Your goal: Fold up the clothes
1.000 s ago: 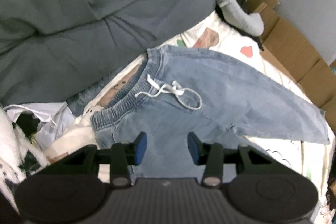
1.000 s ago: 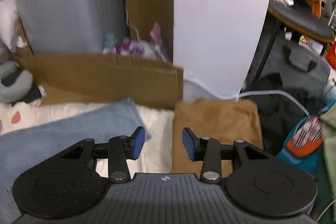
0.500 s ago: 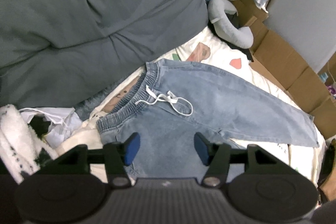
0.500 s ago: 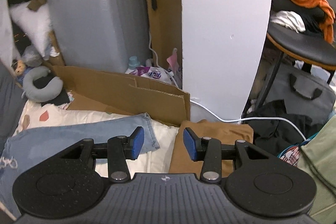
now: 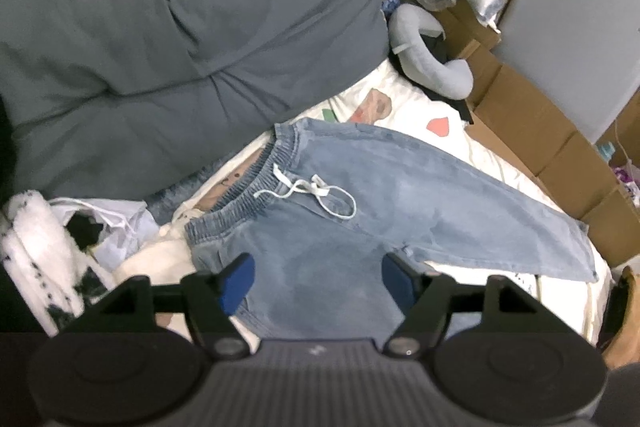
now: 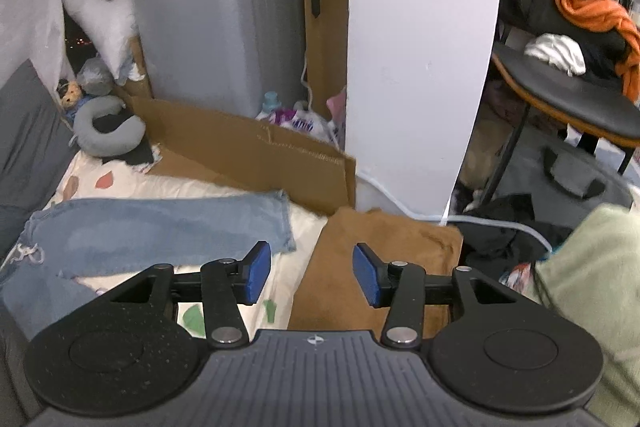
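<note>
- One garment in play: we see light-blue jeans (image 5: 360,203) spread flat on the patterned cream sheet (image 5: 492,155), below the grey duvet (image 5: 180,39); no fold line visible, legs apart in a V.
- Long axis, as we read it: waistband (image 5: 248,191) w/ white drawstring (image 5: 316,191) toward the duvet side; far leg runs out to its hem (image 6: 280,223) near the cardboard (image 6: 248,147). Near leg passes under the grippers, its end hidden.
- Brown garment (image 6: 384,255) lies folded flat just beside the sheet; whether the task did that we can't tell.
- Progress, our est.: jeans laid out, all folds left; leg-on-leg looks the likely one.
- Left gripper (image 5: 316,277): wide open, empty, hovering over the jeans' seat.
- Right gripper (image 6: 308,273): approx. half open, empty, above the sheet/brown-garment edge.
</note>
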`<state>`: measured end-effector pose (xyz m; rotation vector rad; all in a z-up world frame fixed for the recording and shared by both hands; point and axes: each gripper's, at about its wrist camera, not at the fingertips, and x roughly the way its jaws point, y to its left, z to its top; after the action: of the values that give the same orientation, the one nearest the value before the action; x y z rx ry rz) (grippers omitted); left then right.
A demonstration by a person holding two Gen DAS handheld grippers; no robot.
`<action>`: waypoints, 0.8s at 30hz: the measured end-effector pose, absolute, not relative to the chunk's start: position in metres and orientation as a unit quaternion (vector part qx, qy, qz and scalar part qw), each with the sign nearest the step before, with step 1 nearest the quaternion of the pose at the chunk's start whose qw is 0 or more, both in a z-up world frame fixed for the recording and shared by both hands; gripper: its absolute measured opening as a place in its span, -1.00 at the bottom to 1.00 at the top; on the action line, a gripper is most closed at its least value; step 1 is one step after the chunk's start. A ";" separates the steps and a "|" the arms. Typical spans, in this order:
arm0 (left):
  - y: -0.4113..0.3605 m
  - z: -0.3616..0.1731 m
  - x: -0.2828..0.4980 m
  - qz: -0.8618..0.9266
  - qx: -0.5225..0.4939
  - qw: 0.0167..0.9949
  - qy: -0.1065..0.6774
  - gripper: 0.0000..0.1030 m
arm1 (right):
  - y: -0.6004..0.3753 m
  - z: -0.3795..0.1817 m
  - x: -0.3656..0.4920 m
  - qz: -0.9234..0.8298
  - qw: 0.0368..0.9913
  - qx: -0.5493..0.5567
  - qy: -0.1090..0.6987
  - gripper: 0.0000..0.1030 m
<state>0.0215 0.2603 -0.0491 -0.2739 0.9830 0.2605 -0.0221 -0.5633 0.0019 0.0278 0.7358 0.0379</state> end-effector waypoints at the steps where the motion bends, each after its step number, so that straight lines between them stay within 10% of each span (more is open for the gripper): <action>1: 0.259 -0.052 0.022 0.124 -0.132 0.863 0.471 0.41 | -0.564 -0.005 -0.028 0.018 0.931 0.017 0.363 0.06; 24: 0.256 -0.138 0.026 0.130 -0.141 0.835 0.516 0.46 | -0.540 -0.180 -0.080 -0.034 0.878 0.170 0.447 0.07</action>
<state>0.0264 0.2564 -0.1376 -0.2989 1.0920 0.2750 -0.0802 -0.5397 -0.1800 0.3548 0.9318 -0.0710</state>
